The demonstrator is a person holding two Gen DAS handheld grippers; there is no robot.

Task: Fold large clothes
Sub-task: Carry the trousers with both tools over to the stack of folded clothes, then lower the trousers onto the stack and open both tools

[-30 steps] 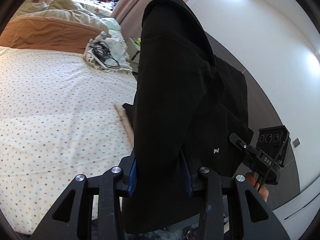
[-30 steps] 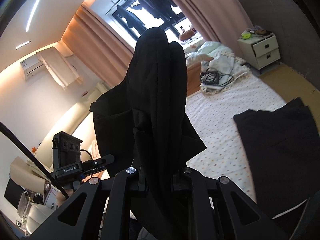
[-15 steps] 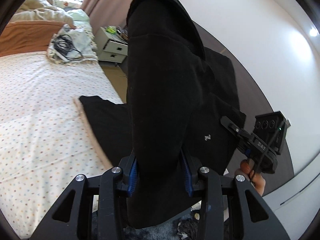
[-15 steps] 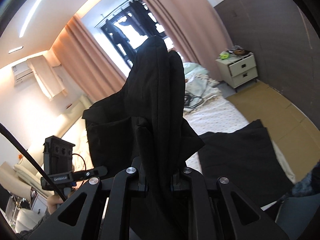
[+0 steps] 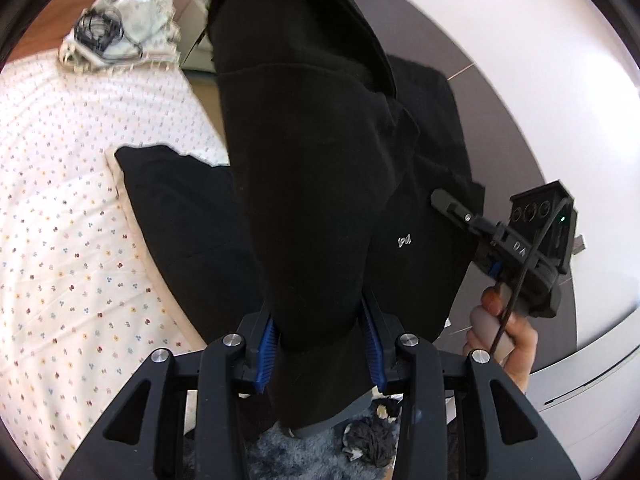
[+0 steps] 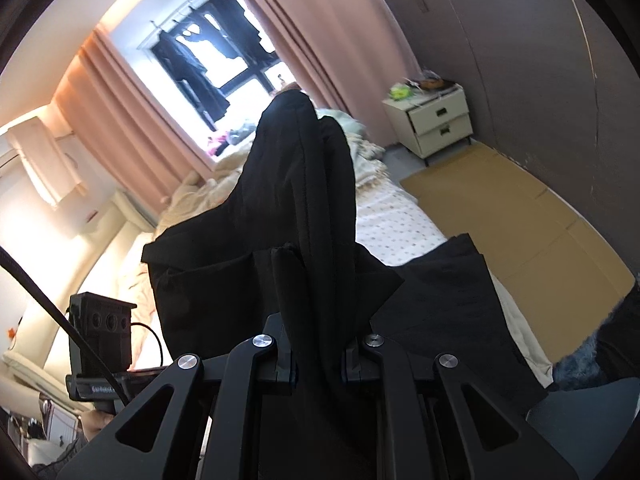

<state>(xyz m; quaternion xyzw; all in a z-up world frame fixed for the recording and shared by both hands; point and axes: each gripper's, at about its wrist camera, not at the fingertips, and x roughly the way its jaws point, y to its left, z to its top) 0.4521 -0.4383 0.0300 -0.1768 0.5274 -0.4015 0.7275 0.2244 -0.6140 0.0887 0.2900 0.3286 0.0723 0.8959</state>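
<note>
Meanwhile you swung the black garment (image 5: 320, 184) down toward the dotted bed (image 5: 72, 208), its lower part already draped over the mattress edge, with the left gripper (image 5: 320, 336) clamped on a thick bunch and the right gripper (image 6: 320, 360) pinched nearly closed on another, so laying it flat looked close.

garment (image 5: 320, 184): centre, hanging between both grippers — lower end on the bed (image 5: 60, 200) at 9 o'clock
nightstand (image 6: 436, 120): 2 o'clock, beyond the bed
cables (image 5: 100, 26): 11 o'clock — on bedding
</note>
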